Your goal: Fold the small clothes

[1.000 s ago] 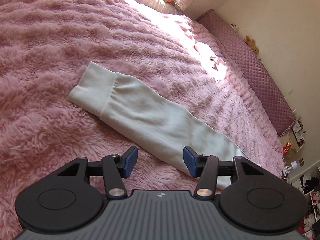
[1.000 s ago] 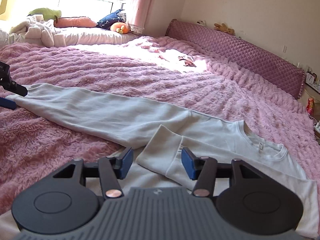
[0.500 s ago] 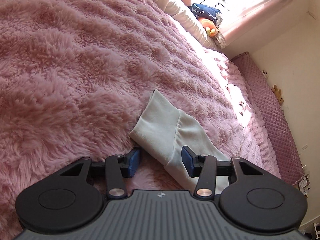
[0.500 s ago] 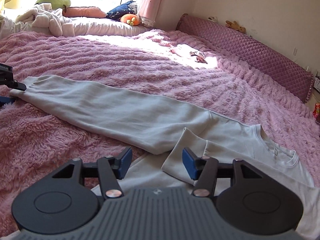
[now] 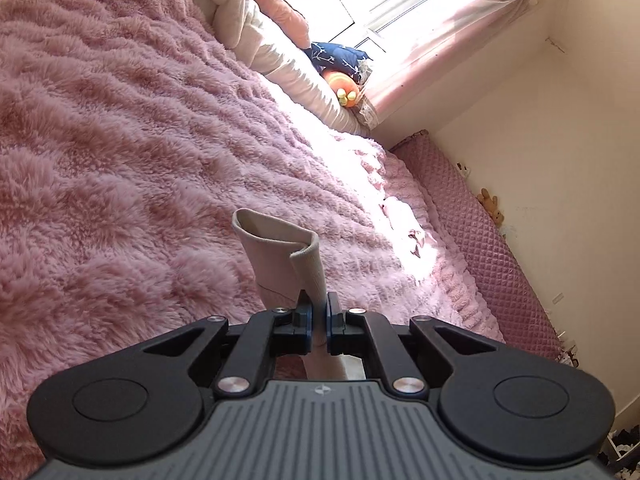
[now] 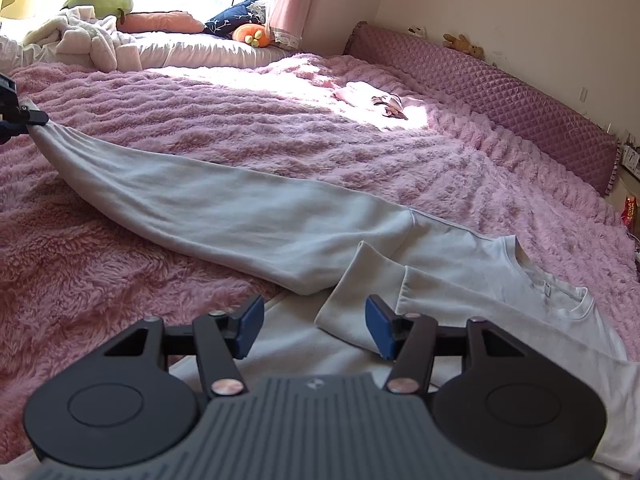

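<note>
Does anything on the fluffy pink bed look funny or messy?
Mostly tidy. One long sleeve of the pale grey sweatshirt stretches out sideways, its cuff pinched in the left gripper, whose jaws have just closed on it. A small pink garment lies crumpled in the sunlight.

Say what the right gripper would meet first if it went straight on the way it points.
Probably the folded-over sleeve cuff lying on the sweatshirt, just ahead between the open right gripper fingertips. Depth is uncertain.

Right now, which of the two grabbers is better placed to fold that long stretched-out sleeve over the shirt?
Left. The left gripper is clamped on the sleeve cuff; the right gripper hangs open above the other, already folded sleeve.
</note>
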A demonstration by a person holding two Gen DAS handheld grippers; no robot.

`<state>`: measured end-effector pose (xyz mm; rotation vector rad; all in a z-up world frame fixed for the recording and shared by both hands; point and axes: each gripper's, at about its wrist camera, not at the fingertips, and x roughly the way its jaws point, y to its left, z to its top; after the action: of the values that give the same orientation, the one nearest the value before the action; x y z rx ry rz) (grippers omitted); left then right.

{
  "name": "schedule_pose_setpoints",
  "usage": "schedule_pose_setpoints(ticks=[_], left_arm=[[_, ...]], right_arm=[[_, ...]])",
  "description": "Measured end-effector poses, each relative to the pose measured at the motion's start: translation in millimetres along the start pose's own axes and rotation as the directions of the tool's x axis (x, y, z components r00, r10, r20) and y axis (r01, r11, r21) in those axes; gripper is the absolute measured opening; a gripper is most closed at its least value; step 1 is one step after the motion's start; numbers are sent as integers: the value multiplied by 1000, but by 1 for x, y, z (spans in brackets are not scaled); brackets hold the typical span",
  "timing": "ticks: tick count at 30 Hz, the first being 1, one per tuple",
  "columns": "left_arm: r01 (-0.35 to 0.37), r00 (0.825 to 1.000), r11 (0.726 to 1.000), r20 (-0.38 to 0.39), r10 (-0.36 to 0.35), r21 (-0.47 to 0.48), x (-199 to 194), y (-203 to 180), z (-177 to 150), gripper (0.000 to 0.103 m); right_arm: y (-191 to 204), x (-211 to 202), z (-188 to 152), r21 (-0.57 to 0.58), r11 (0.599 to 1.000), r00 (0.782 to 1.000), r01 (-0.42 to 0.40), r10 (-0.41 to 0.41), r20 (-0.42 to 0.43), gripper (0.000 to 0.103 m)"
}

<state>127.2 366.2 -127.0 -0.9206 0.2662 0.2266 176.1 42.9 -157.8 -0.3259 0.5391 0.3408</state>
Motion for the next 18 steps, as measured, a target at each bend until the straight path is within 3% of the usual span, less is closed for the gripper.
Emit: schedule_pose_setpoints(ticks=[5,9,12,18], left_arm=[[151,988,987,2,-152,55,4,-61,8,5],[293,956,951,-40,-291,94,12,-125,-9,5],[385,922,914,-95,-375,131,18,-171,-32,5],[545,826,816,-290,-483,192,39,-259,-122,5]], right_arm=[[-16,-15,-3,25,999,1000,22,-22,19,53],[-42,-33,-15,53,997,998,62,-63,17,53],[-65,-46,-25,82,991,994,103,-104,11,53],[-122,-77,-55,155,970,982,190,-191,-5,53]])
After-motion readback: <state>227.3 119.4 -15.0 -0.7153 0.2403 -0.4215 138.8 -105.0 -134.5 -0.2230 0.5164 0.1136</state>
